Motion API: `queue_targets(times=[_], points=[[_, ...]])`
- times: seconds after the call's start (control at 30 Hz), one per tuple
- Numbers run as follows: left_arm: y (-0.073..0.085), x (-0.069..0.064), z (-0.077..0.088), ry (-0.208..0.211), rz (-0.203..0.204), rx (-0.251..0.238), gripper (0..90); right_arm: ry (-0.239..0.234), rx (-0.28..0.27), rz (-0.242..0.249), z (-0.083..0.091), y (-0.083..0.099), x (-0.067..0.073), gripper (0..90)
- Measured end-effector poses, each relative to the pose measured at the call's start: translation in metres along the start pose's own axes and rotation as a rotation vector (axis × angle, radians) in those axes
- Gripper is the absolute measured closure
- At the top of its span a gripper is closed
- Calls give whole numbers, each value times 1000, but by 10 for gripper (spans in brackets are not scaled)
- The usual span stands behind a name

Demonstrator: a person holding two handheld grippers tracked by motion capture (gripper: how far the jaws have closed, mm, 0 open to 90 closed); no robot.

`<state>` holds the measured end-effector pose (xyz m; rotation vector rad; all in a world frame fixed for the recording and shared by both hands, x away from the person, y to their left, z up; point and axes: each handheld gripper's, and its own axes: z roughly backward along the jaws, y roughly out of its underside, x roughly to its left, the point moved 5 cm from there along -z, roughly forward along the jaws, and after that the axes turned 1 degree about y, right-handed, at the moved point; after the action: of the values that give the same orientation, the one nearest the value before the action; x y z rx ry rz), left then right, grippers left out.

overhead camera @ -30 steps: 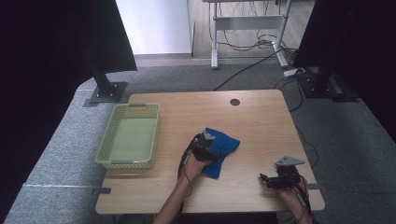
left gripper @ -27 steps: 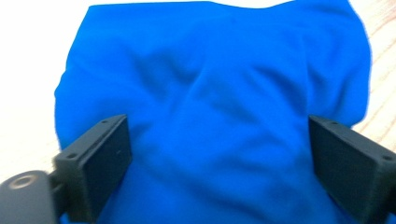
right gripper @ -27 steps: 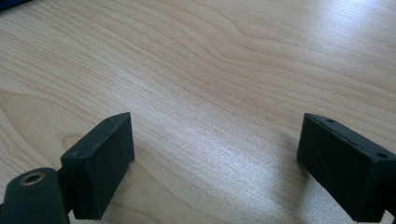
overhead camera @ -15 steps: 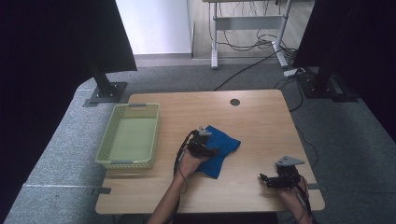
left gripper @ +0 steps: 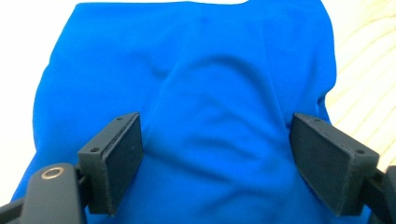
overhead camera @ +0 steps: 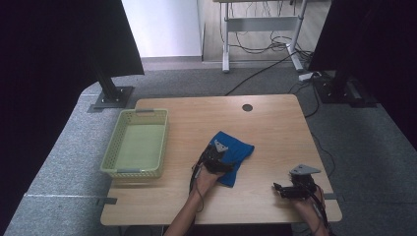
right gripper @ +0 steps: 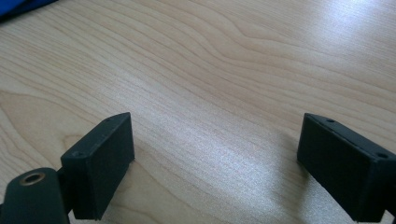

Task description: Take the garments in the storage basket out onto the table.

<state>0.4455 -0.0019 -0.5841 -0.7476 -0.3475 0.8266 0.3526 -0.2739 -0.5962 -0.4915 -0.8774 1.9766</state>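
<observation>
High view is showing the left gripper (overhead camera: 220,158) hovering over the near-left part of the blue cloth (overhead camera: 237,153), which is lying mid-table, right of the green basket (overhead camera: 139,143). Its jaws have just been opening and are standing spread, cloth (left gripper: 210,93) between them, unpinched. Near the table's (overhead camera: 275,128) right edge, the right gripper (overhead camera: 281,189) is resting with jaws spread over bare wood.

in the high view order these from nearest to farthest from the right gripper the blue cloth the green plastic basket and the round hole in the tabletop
From the right gripper, at the table's near right corner:
1. Blue cloth, crumpled at mid-table, to its left.
2. Round dark hole in the wooden tabletop, near the far edge.
3. Light green plastic mesh basket, at the left edge.
</observation>
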Motion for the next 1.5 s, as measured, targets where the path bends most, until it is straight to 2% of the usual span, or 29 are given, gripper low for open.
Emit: queue_targets(times=[0.1, 0.17, 0.27, 0.4, 0.47, 0.5, 0.53, 0.77, 0.93, 1.0, 1.07, 1.17, 1.2, 1.33, 1.4, 1.43, 1.47, 1.5], points=[[-4, 1, 7, 70, 3, 4, 189, -1, 0, 0, 0, 0, 0, 107], [-7, 5, 15, 114, -23, 13, 188, -1, 0, 0, 0, 0, 0, 107], [-9, 12, 25, 144, -79, 18, 183, 0, 0, 1, 0, 0, 0, 107], [0, 21, 26, 180, -113, 45, 181, -1, 0, 0, 0, 0, 0, 107], [8, 23, 19, 163, -137, 74, 171, 0, 0, 0, 0, 0, 0, 107], [12, 22, 16, 159, -143, 71, 165, -1, 0, 0, 0, 0, 0, 107], [14, 21, 14, 149, -146, 42, 134, -1, 0, 0, 0, 0, 0, 107], [13, 8, 9, 27, -35, -20, 117, 0, 0, 1, 0, 0, 0, 107], [11, 1, 7, -10, -8, -36, 140, 0, 0, 1, 0, 0, 0, 107], [9, -1, 10, 5, -16, -29, 183, 0, 0, 0, 0, 0, 0, 107], [6, 0, 14, 20, -29, -20, 176, 0, 0, 1, 0, 0, 0, 107], [-2, 7, 23, 50, -49, -18, 157, -1, 0, 1, 0, 0, 0, 107], [-4, 12, 26, 78, -47, -11, 155, 0, 0, 1, 0, 0, 0, 107], [1, 26, 24, 149, -67, 37, 155, 0, 0, 1, 0, 0, 0, 107], [8, 28, 18, 171, -101, 66, 155, 0, 0, 1, 0, 0, 0, 107], [12, 27, 15, 171, -134, 51, 154, 0, 0, 1, 0, 0, 0, 107], [14, 26, 15, 165, -147, 38, 134, 0, 0, 1, 0, 0, 0, 107], [15, 25, 15, 160, -138, 22, 130, 0, 0, 1, 0, 0, 0, 107]])
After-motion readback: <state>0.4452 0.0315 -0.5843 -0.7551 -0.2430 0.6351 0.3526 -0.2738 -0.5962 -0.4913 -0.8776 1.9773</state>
